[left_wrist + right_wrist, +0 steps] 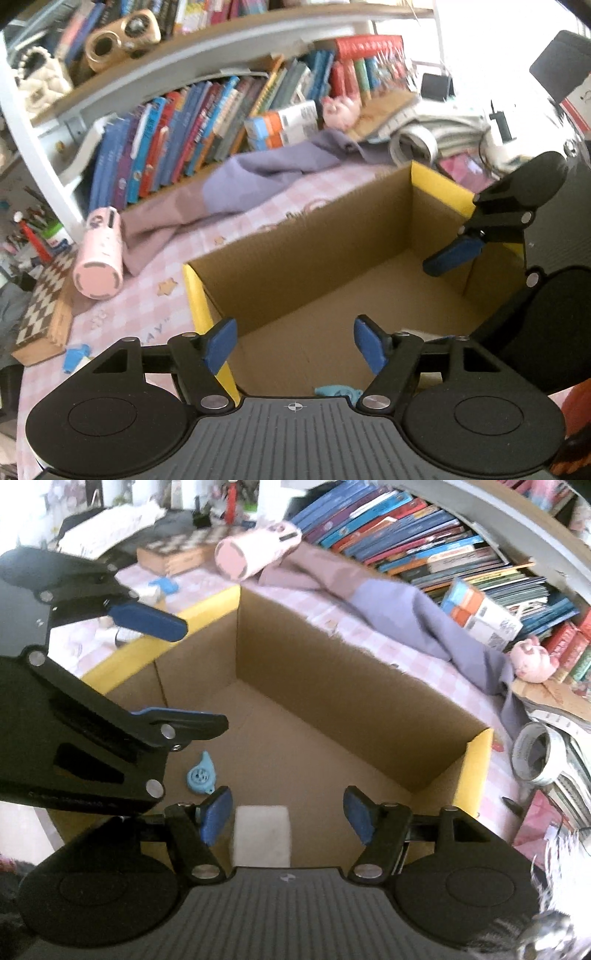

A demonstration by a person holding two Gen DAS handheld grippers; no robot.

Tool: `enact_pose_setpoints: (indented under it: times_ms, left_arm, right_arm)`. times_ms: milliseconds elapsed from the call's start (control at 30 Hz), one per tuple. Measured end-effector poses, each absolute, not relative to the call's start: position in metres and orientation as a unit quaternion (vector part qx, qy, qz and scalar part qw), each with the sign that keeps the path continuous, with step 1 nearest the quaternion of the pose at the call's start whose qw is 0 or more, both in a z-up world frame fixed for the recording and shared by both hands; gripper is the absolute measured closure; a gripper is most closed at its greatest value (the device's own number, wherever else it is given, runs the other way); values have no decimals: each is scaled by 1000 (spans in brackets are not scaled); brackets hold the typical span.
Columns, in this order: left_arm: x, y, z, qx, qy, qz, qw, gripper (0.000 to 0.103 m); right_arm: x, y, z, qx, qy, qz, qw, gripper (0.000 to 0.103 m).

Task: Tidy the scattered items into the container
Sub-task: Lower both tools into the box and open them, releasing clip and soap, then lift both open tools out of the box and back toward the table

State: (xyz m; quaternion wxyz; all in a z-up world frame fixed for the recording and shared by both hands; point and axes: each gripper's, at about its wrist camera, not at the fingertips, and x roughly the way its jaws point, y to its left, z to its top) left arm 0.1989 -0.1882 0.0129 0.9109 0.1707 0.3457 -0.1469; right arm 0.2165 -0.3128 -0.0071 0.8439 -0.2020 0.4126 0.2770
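- Both claws hang over the open brown cardboard box with yellow rims (476,760): left claw (295,345) and right claw (288,819) stand apart, nothing gripped.
- A white rectangular block (262,834) and a small light-blue plastic whistle-shaped toy (201,773) lie on the box floor.
- Lift both clear before reaching left for the pink cylindrical bottle (99,258) lying on the pink checked worktop (155,302).

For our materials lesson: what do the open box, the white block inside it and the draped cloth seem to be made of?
Box: corrugated cardboard, matte brown, yellow outside. White block: possibly foam or an eraser; soft matte look, too blurred to tell. Cloth: woven fabric, judging by its folds.
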Motion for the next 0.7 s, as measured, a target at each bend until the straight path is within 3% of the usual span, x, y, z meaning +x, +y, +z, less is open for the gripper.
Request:
enact_pose_setpoints:
  times_ms: [700]
  left_arm:
    - [157,-158,48,113,304,-143,935,29]
  right_arm:
    - [174,-324,41,-110,332,185,918,38]
